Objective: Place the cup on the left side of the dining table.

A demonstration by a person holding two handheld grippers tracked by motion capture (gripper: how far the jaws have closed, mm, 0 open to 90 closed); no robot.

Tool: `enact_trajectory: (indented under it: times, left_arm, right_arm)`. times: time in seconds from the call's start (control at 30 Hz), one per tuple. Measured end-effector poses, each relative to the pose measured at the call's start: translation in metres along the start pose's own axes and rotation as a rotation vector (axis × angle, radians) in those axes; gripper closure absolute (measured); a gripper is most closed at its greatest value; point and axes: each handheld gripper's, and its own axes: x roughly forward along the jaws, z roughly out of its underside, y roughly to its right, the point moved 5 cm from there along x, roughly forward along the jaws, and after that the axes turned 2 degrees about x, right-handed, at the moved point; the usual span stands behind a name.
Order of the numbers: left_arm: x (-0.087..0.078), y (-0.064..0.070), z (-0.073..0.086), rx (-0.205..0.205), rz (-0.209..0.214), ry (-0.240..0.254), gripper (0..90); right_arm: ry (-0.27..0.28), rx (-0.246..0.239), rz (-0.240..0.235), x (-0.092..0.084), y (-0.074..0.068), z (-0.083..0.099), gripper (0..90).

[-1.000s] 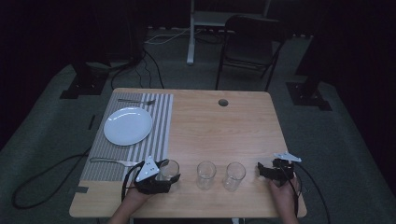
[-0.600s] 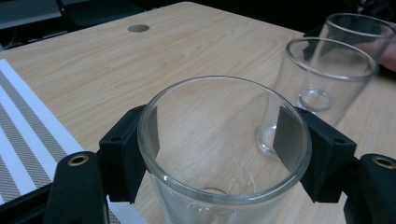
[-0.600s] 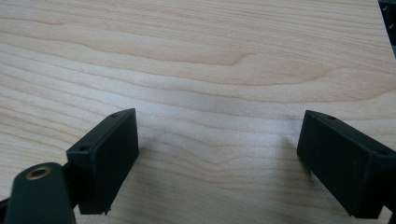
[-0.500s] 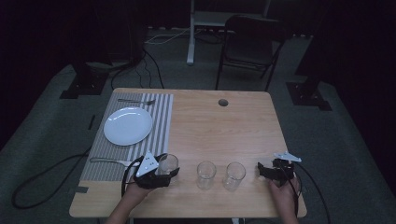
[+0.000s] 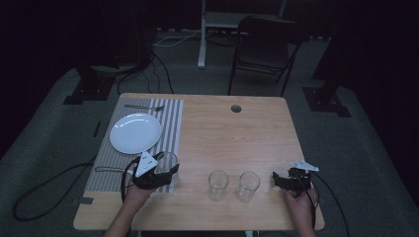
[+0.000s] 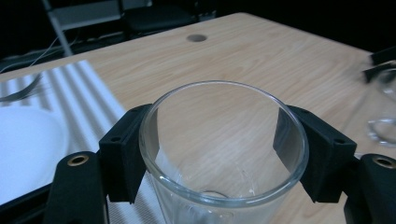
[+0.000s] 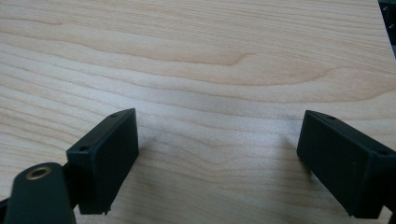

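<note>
Dark studio-like lab: lone wooden table, floor cables, stands.

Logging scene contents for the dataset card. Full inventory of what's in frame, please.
table: 1, light wood, centre, round hole near far edge
placemat: 1, grey-and-white striped, table's left side
plate: 1, white, on the placemat
fork: 1, metal, far end of placemat
utensil: 1, metal, near end of placemat, type unclear
held glass: 1, clear, between left gripper's jaws at placemat's near right corner
free glasses: 2, clear, upright side by side, near-centre of table
chair: 1, dark, on floor beyond table
cables: several, dark, on floor
left gripper: 1, black, shut on held glass
right gripper: 1, black, open over bare wood, right of glasses
hands: 2, near edge, holding the grippers
</note>
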Motion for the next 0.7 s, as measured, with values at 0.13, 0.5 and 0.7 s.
enact_trajectory:
  times: [0.13,0.5,0.7]
  left_arm:
    - [0.0,-0.012,-0.001,-0.019,-0.024,-0.009,28.9]
    - [0.003,-0.045,-0.006,-0.078,-0.136,-0.004,28.9]
    - [0.009,-0.062,-0.004,-0.121,-0.179,-0.006,28.9]
  right_arm:
    - [0.0,0.0,0.0,0.0,0.0,0.0,12.3]
    - [0.0,0.002,0.0,0.0,0.0,0.0,12.4]
    - [0.0,0.001,0.0,0.0,0.0,0.0,12.4]
